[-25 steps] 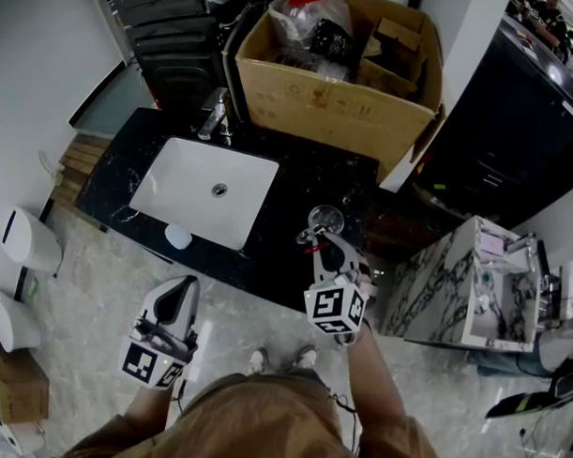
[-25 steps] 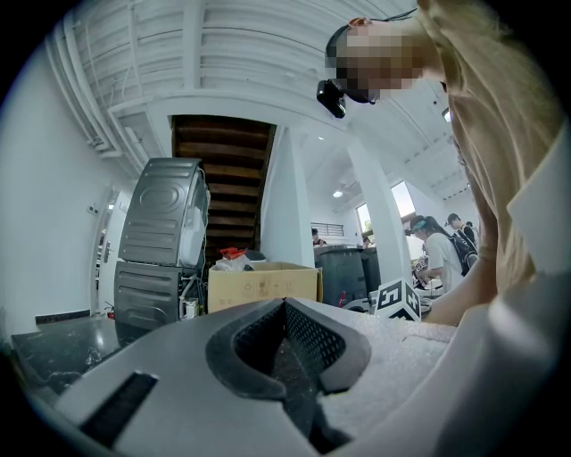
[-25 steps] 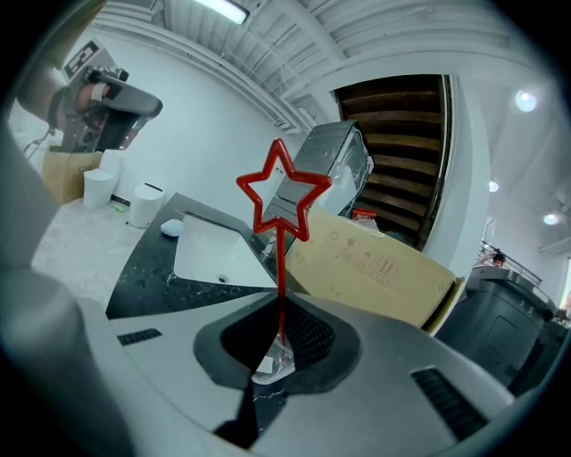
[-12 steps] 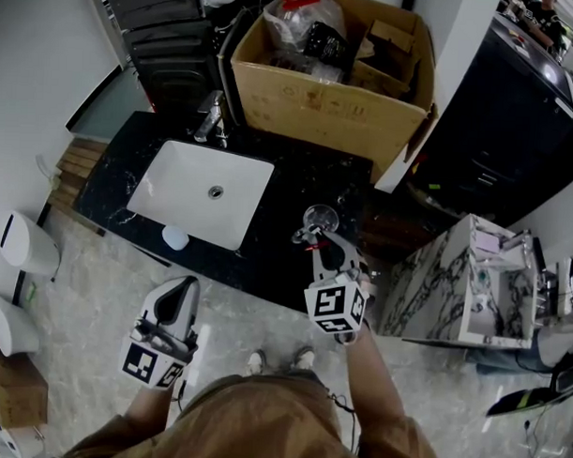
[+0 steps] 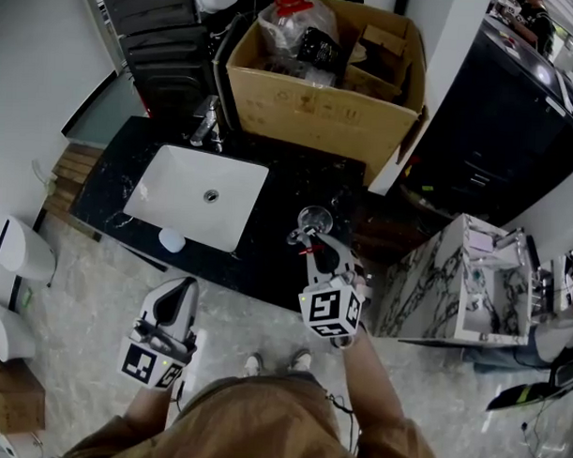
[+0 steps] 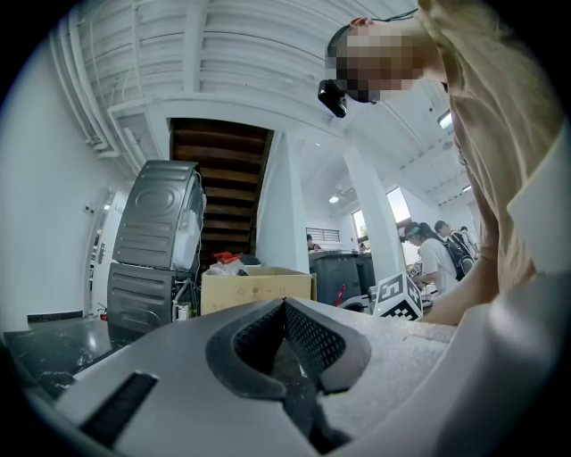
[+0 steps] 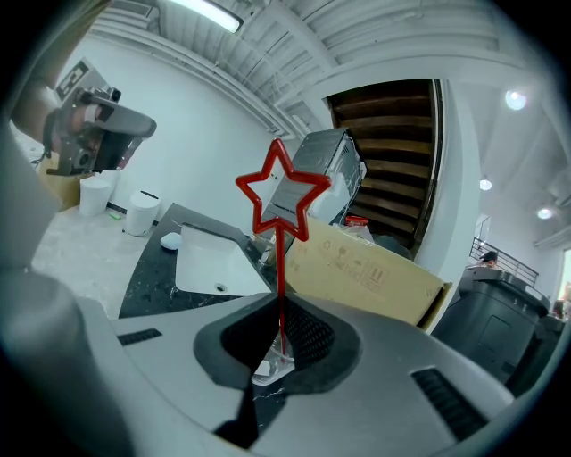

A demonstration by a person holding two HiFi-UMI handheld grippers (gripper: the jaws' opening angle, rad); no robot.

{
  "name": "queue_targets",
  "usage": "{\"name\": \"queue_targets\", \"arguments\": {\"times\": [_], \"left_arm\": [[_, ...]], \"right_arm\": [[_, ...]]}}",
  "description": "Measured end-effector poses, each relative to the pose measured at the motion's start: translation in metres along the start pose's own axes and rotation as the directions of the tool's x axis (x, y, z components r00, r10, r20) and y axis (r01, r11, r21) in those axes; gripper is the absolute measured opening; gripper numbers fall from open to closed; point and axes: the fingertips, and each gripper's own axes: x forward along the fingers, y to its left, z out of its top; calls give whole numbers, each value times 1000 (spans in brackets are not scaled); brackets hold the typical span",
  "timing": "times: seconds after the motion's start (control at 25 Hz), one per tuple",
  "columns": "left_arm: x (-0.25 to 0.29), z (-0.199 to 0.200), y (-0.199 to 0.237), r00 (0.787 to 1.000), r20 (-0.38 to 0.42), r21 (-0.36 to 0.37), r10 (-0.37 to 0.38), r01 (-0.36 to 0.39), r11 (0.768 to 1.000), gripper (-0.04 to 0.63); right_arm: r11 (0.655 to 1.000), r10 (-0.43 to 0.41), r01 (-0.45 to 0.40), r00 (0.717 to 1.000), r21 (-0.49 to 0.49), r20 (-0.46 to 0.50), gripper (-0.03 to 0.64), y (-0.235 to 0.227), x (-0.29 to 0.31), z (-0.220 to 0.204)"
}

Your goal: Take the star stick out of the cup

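My right gripper (image 7: 278, 332) is shut on the thin stem of the red star stick (image 7: 278, 201), whose star stands upright above the jaws. Through the gap below the jaws I see the clear glass cup (image 7: 266, 366); whether the stem's tip is still inside it I cannot tell. From the head view, the right gripper (image 5: 303, 237) hangs just in front of the cup (image 5: 315, 218) on the black counter (image 5: 267, 256). My left gripper (image 5: 179, 290) is held low at the left over the floor, shut and empty, as the left gripper view (image 6: 285, 308) also shows.
A white sink (image 5: 198, 197) with a faucet (image 5: 208, 125) is set into the counter's left half; a small white object (image 5: 171, 239) lies by its front rim. A big open cardboard box (image 5: 320, 79) stands behind. A marble-patterned cabinet (image 5: 449, 276) stands to the right.
The head view has drifted a little. My right gripper stays by the cup with the star stick in its jaws; the left gripper has not moved.
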Motion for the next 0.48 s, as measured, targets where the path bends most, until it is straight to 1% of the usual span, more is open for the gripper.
{"name": "queue_targets", "arguments": {"times": [0.48], "left_arm": [[4,0,-8,1000,9,-8,-30,30,1000,2]], "right_arm": [[1000,-27,26,999,17,43,14,-8,-19,24]]}}
